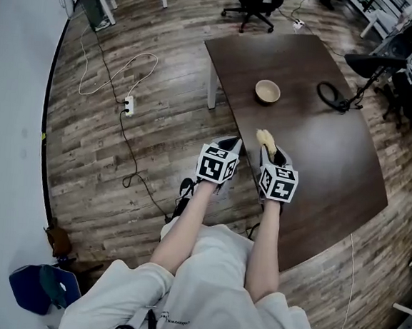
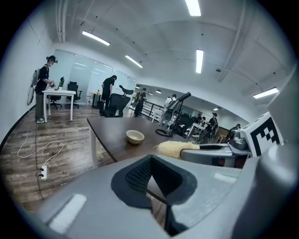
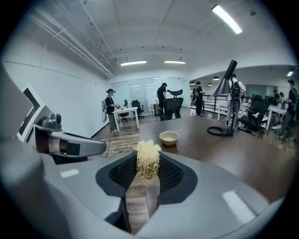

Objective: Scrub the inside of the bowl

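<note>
Ahead, bowl (image 1: 267, 92) well clear, right gripper (image 3: 148, 176) clamping scrubber (image 3: 148, 156), left gripper (image 2: 152, 164) fingers (image 2: 86, 200) together.

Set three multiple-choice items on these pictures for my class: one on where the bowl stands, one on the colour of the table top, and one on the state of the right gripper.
1. Where is the bowl?
A. On the table
B. On the wooden floor
C. On an office chair

2. What colour is the table top?
A. White
B. Dark brown
C. Green

3. What is the state of the right gripper?
A. Open and empty
B. Shut on a pale fibrous scrubber
C. Shut on the bowl's rim

Answers:
1 A: the head view shows the bowl standing on the table top.
2 B: the top is dark brown in all three views.
3 B: the right gripper view shows the scrubber standing between the jaws, with the bowl well beyond it.
</note>
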Tool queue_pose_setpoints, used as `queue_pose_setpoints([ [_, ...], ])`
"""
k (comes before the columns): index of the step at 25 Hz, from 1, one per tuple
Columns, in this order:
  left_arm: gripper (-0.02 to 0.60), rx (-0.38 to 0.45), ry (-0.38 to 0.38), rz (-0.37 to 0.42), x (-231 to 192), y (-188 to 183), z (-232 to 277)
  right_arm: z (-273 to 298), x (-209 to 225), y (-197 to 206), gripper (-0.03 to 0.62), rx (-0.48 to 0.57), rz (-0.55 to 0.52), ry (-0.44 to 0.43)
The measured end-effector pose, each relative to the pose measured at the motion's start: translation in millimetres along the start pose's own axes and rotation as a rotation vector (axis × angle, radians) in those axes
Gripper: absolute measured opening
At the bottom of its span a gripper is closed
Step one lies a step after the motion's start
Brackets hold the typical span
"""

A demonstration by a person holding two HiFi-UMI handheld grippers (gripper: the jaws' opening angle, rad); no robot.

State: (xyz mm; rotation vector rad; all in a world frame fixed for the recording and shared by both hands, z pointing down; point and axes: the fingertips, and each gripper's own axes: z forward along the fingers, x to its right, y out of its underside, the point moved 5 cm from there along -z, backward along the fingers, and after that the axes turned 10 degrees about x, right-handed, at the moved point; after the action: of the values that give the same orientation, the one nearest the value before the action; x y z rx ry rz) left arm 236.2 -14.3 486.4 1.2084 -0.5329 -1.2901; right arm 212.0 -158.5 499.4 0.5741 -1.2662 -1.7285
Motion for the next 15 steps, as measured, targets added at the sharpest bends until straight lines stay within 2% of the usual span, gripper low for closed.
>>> queue_pose_setpoints([
  [15,0.001,-0.086,0.124,-0.019,-123,-34,42,98,-27,-9,0.140,-0.018,0.074,0.186],
])
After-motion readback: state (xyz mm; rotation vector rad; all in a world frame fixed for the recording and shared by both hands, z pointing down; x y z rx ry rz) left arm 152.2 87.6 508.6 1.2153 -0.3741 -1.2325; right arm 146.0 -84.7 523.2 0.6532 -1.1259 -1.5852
